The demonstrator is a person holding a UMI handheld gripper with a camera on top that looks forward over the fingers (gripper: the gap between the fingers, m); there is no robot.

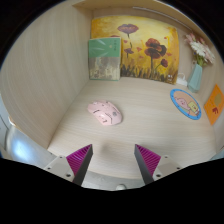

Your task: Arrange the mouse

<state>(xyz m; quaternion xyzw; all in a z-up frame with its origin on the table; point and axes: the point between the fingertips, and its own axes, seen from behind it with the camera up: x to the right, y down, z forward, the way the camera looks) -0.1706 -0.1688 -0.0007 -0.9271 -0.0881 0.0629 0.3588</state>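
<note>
From the gripper view, the gripper [113, 160] sits low in the frame with its two fingers spread wide apart and nothing between them. The left pad [80, 157] and the right pad [148, 158] both show magenta on their inner faces, and only bare tabletop fills the gap.

The mouse [105, 112], pale pink or whitish, lies on the light wooden table [70, 125] just left of the frame's centre, a little ahead of the fingers and nearer the left one. It rests flat on its own, touching neither finger, with its long axis running slantwise from upper left to lower right.

In the upper middle of the frame a poster of poppies [145, 48] on a yellow ground leans or hangs against the back wall. In front of its left part stands a smaller greenish card [104, 58], whose print is too small to read. At the upper right a light blue vase [196, 76] holds pink flowers [199, 47]. Below the vase, at the right of the frame, a round coaster [185, 103] with a blue rim and a bright pattern lies flat on the table, and just beyond it, at the far right, is what seems to be an orange card [214, 102].
</note>
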